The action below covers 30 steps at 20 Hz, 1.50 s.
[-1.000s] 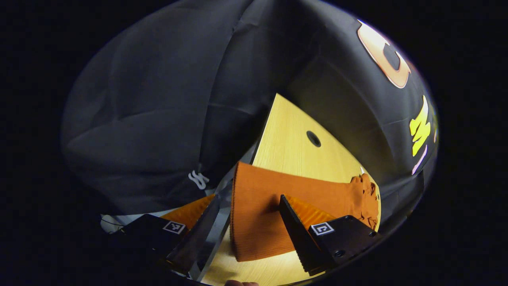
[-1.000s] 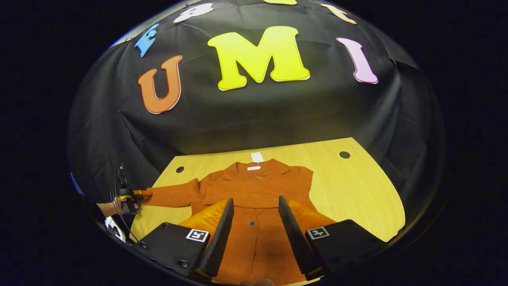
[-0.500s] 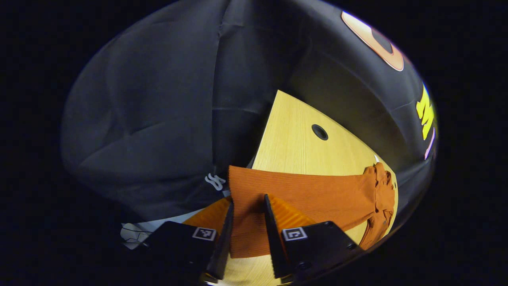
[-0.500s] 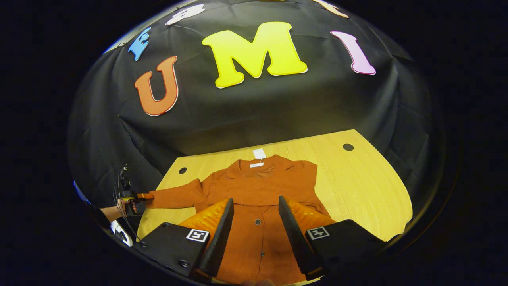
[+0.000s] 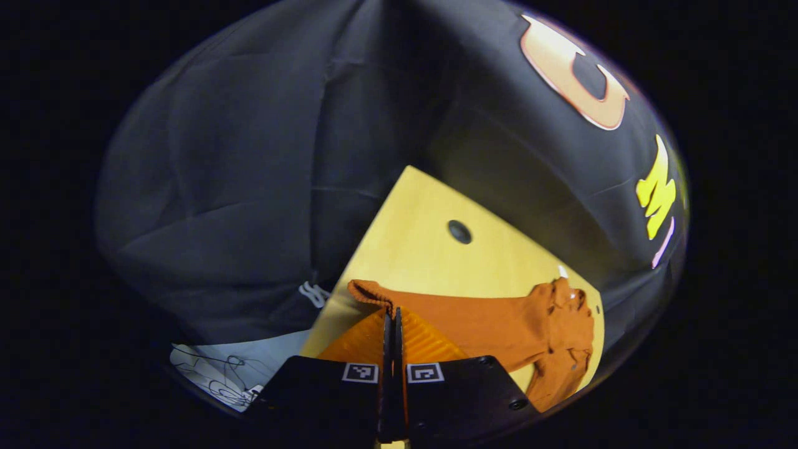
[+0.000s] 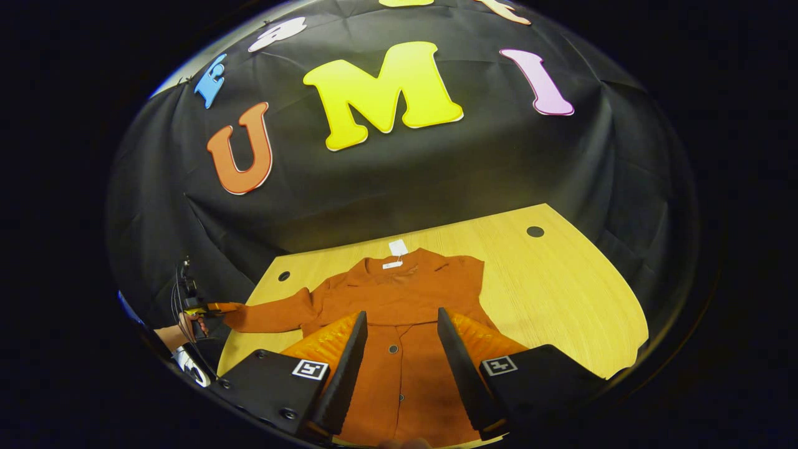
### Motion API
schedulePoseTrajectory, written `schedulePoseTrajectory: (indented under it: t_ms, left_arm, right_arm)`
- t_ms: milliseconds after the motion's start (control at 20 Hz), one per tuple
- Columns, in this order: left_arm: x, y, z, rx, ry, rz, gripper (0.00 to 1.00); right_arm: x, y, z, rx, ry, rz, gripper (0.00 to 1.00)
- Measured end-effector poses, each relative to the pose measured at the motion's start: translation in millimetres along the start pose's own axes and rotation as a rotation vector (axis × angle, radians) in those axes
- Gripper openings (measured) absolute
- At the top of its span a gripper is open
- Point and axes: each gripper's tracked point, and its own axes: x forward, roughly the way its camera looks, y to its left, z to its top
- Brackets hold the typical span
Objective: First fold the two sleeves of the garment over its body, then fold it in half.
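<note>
Left gripper view: left gripper (image 5: 393,319) pinches the soft orange garment's (image 6: 399,299) sleeve cuff (image 5: 368,291) at six o'clock; right gripper (image 6: 396,349) hovers wide apart.

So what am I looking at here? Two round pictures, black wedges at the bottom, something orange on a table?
No robot arm: a person holds a two-finger tool in each hand, and a wide-angle camera rides on each. The wedges are that tool's own fingers. An orange garment lies spread on a wooden table, with a white tag at its collar. In the left gripper view, the left gripper is shut on the sleeve cuff. In the right gripper view, the right gripper hovers open over the buttoned front, and the other tool shows far off at the sleeve's end.
</note>
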Motion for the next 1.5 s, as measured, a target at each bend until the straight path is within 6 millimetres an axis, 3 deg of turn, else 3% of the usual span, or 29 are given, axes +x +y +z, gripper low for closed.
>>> schedulePoseTrajectory:
  t_ms: [250,550,700,900,1000,1200,1500]
  left_arm:
    - [-28.6,-123.5,12.3,0.086,-0.022,-0.138,0.03]
    - [-63.0,-287.2,19.4,0.204,-0.029,-0.295,0.03]
    - [-71.8,-361.7,4.5,0.269,-0.002,-0.365,0.02]
    - [-53.2,-446.3,-35.5,0.35,0.076,-0.426,0.03]
    - [-41.3,-481.3,-65.8,0.368,0.129,-0.454,0.03]
    - [-6.3,-535.2,-126.0,0.411,0.24,-0.49,0.03]
    - [70.9,-557.8,-192.4,0.408,0.352,-0.416,0.03]
  right_arm:
    - [-12.1,-16.8,5.9,0.041,-0.04,0.034,0.74]
    - [-37.0,-61.9,21.2,0.059,-0.104,0.039,0.74]
    - [-47.0,-93.7,34.1,0.09,-0.144,0.032,0.74]
    - [-58.8,-139.8,43.4,0.126,-0.172,-0.003,0.74]
    - [-65.6,-163.2,49.4,0.131,-0.197,-0.03,0.74]
    - [-79.7,-202.3,43.0,0.174,-0.204,-0.089,0.74]
    - [-104.3,-247.5,20.0,0.22,-0.185,-0.185,0.74]
